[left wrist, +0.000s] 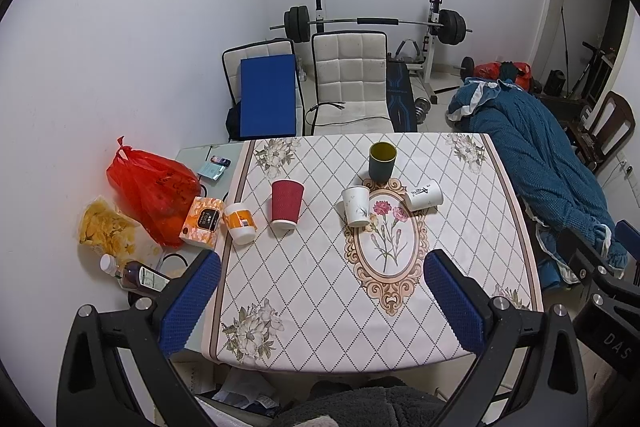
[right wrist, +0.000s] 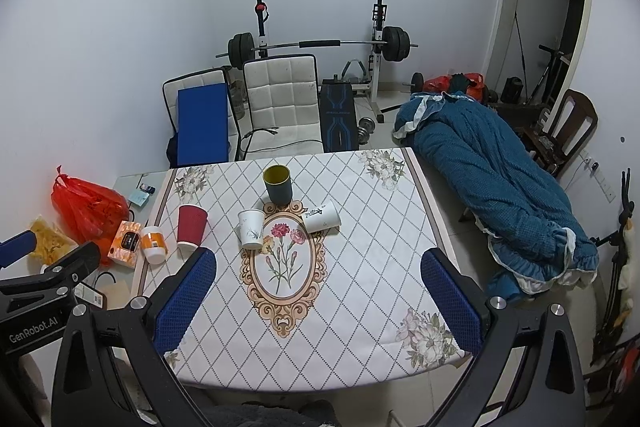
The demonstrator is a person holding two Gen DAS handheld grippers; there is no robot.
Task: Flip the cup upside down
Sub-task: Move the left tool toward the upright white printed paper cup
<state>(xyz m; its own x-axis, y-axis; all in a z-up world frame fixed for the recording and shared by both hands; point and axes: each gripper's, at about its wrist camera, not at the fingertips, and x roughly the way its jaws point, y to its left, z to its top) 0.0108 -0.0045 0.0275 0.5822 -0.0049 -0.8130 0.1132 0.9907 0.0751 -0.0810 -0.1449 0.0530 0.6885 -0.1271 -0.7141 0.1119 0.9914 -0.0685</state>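
Both grippers, left gripper (left wrist: 322,301) & right gripper (right wrist: 318,297), hover over the table (left wrist: 320,327) near edge, fingers spread wide, holding nothing, prob. ready to reach. Landmark: flower medallion (left wrist: 386,239). Upright white cup (left wrist: 356,205) on its far-left rim; green cup (left wrist: 382,161) upright just beyond; another white cup (left wrist: 425,195) tipped on its side at far-right; red cup (left wrist: 286,204) upright, left of medallion.

Both wrist views look forward and down from above the near edge of the surface (left wrist: 460,227), held well back. They share its patterned top, the chairs (right wrist: 280,107) and the barbell rack (right wrist: 316,45) beyond. Each glimpses the other hand-held gripper at its edge.
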